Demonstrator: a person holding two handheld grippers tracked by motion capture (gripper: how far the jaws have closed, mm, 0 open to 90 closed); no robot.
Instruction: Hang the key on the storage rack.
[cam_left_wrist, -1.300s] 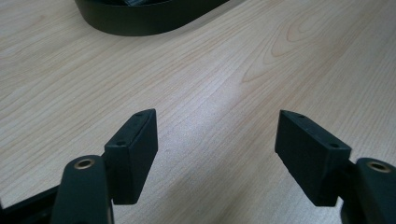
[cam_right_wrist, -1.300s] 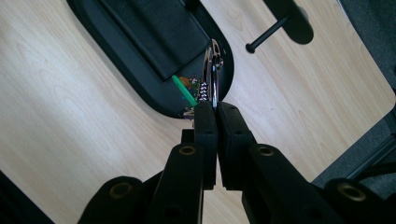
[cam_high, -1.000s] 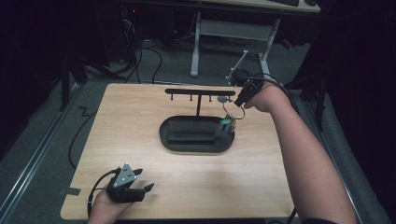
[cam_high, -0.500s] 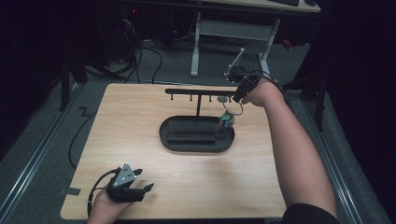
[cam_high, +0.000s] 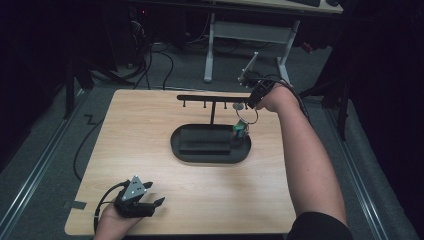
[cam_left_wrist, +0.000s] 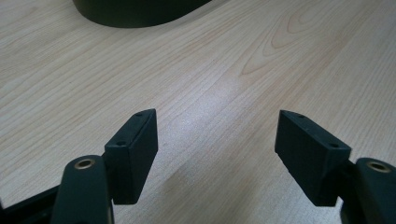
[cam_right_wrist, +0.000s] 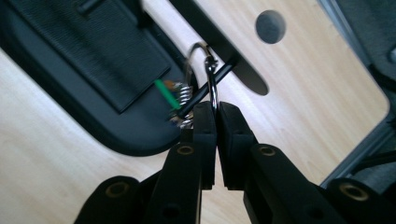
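A black rack with a top bar (cam_high: 210, 98) of small pegs stands on an oval black base (cam_high: 210, 150). My right gripper (cam_high: 248, 103) is at the bar's right end, shut on a metal key ring (cam_high: 246, 116). Keys with a green tag (cam_high: 240, 131) dangle from the ring over the base. In the right gripper view the right gripper (cam_right_wrist: 217, 108) pinches the key ring (cam_right_wrist: 211, 79), which crosses a black peg (cam_right_wrist: 224, 71); I cannot tell whether it hangs on it. My left gripper (cam_high: 155, 204) rests open at the table's front left. The left gripper (cam_left_wrist: 217, 135) holds nothing.
A grey round spot (cam_high: 239, 106) marks the wooden table (cam_high: 150, 125) just behind the rack's right end. Cables and a desk frame (cam_high: 250, 30) lie on the floor beyond the far edge. The base's rim (cam_left_wrist: 140, 9) lies ahead of the left gripper.
The right hand has shifted slightly left at the rack's right end with the key ring in its grip. The left gripper has not moved.
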